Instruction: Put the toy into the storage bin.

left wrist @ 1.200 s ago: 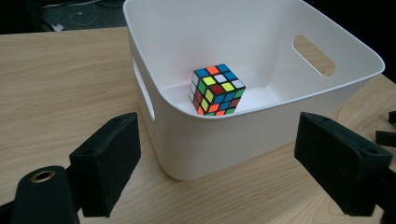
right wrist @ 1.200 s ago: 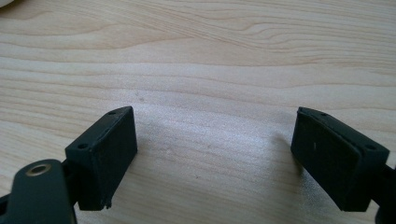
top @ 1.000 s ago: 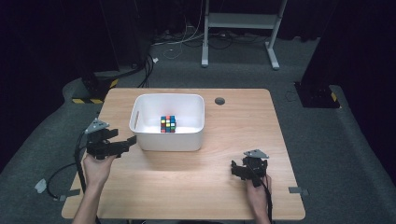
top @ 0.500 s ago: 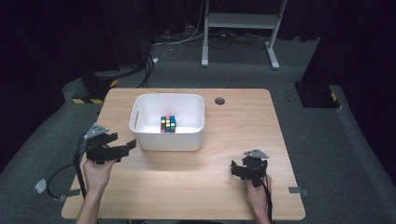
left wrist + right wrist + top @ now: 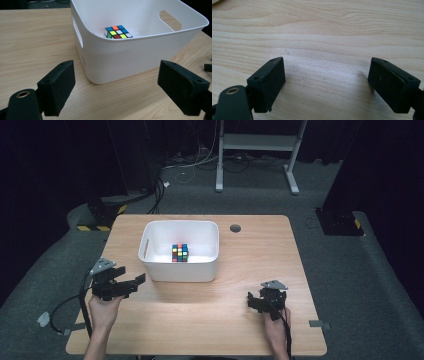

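Your wooden table (image 5: 200,320) carries one white plastic bin (image 5: 180,270) with cut-out handles, set toward the far left of centre, and the Rubik's cube (image 5: 180,253) sits on the bin's floor near the middle, apart from every wall. From the left gripper view the cube (image 5: 117,32) shows just over the near rim of the bin (image 5: 125,60), upright, resting flat. Your left gripper (image 5: 134,281) hovers just beside the bin's near-left corner, jaws spread wide with nothing between them, aimed at the bin's outer wall. Your right gripper (image 5: 254,300) rests low near the table's front right, well apart from the bin, jaws also wide apart over bare wood. Judgement: the cube looks placed and you are in the pull-back step, or else readying a fresh reach; the frames don't settle which. If the next move is to take the cube out, you need to lift the left gripper over the rim, come down from above, and square the jaws to two opposite cube faces, since the walls leave little room for a slanted entry. Against the frame a second ago, your left gripper has drawn back toward you and lower, away from the bin wall; right gripper, bin and cube are unchanged.
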### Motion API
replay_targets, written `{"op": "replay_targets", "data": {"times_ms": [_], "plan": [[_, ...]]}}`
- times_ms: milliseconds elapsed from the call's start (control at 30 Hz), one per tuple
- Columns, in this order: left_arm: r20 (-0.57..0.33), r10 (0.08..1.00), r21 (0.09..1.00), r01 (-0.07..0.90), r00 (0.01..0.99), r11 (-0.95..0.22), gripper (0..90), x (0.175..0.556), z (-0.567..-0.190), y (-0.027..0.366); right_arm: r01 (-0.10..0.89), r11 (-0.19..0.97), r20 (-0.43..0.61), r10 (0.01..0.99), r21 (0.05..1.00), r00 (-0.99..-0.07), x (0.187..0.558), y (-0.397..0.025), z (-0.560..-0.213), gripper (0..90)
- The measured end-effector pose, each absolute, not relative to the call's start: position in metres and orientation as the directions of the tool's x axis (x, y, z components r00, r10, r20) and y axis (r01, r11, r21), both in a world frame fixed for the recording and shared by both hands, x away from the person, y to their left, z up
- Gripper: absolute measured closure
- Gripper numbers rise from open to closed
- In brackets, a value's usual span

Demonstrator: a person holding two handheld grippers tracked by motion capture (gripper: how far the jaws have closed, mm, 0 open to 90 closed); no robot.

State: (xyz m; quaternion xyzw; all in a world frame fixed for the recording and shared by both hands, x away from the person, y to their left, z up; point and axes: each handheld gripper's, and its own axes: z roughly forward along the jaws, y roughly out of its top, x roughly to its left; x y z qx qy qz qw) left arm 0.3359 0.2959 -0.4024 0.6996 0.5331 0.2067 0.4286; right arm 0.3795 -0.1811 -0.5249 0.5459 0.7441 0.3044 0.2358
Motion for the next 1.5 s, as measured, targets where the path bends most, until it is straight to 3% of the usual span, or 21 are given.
{"op": "replay_targets", "data": {"times_ms": [1500], "plan": [[-0.212, 0.915, 0.805, 0.592, 0.344, -0.036, 14.9, 0.322, -0.426, 0.292, 0.670, 0.216, -0.018, 0.957, 0.710, -0.290, 0.379, -0.181, -0.525, 14.3]]}}
